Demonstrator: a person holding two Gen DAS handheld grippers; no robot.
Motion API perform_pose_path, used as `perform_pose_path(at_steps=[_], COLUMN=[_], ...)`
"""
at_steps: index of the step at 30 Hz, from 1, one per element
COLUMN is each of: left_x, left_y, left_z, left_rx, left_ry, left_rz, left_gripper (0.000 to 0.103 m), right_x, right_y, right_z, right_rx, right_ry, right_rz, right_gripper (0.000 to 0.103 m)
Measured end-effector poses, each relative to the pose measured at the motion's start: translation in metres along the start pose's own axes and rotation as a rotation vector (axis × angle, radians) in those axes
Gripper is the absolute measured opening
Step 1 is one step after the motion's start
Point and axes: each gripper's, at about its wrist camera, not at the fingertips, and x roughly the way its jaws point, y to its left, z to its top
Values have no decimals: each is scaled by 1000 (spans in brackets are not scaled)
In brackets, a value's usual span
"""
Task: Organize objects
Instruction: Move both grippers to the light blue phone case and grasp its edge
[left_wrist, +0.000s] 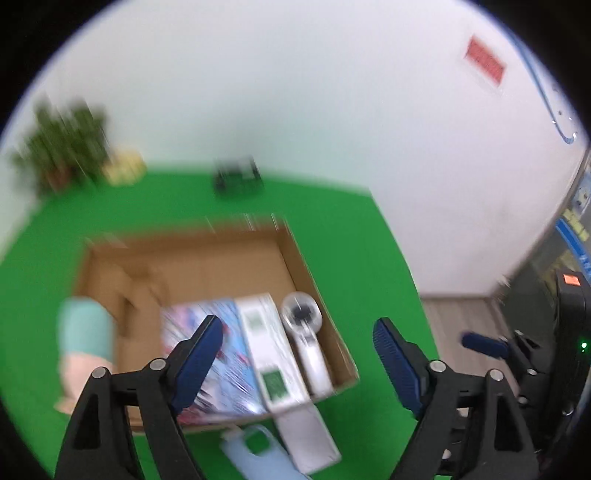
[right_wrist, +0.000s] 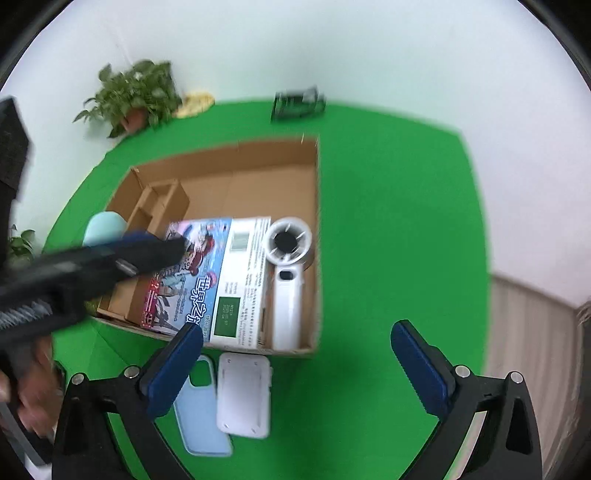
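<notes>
An open cardboard box (right_wrist: 314, 177) (left_wrist: 295, 258) sits on the green table. In it lie a colourful printed box (right_wrist: 221, 280) (left_wrist: 229, 354) and a white handheld fan (right_wrist: 288, 280) (left_wrist: 306, 343). In front of the box lie a light blue phone case (right_wrist: 201, 417) (left_wrist: 255, 458) and a white flat case (right_wrist: 243, 395) (left_wrist: 306, 432). My left gripper (left_wrist: 299, 362) is open and empty above the box's near edge; it also shows at the left of the right wrist view (right_wrist: 147, 247). My right gripper (right_wrist: 295, 369) is open and empty above the two cases.
A teal and pink rounded object (right_wrist: 103, 225) (left_wrist: 86, 336) stands at the box's left side. A potted plant (right_wrist: 136, 96), a yellow item (right_wrist: 195, 101) and a black rack (right_wrist: 295, 101) stand at the table's far edge. The floor (right_wrist: 535, 332) lies to the right.
</notes>
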Motion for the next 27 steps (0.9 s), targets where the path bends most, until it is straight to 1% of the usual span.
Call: perform_pose_path(at_steps=[1,2,5,6,8,12,15,18,21,25,27], left_x=[-20,-35,-80,-89,-113,-149,-159,-174,-182,-183,-176], left_y=[-6,-9,-30,-32,-45,-60,-62,-67,-65,-56,-44], left_z=[1,3,-7,-10,-19,-41,-56,-64,-71,-77,-82], left_rx=[25,45,70,71,55,8,14,20,0,-29,-62], left_ry=[-42,-65,-104,-112,-124,-128,-114,-106,-92,-88,-44], left_rz=[31,56,120,131,143,170,182,211,232,275,278], left_gripper=[84,85,85,85,85,85,85,85,85,85,85], right_x=[-19,-36,-87,-103,-129,-166,-183,-189,-196,-199,-196], right_y=[1,2,7,10,10,16,16,17,23,28,28], right_z=[-4,-8,-23,-30,-41,-62,-70,-78,-86,-89,-89], right_rx=[1,3,9,12,12,-6,-18,-28,-57,-94,-101], right_ry=[-26,-52,-108,-126,-149,-179,-188,-189,-189,-198,-194], right_rz=[-9,-13,-22,-28,-17,2,21,45,68,79,86], right_gripper=[103,103,103,103,103,103,103,103,103,103,103])
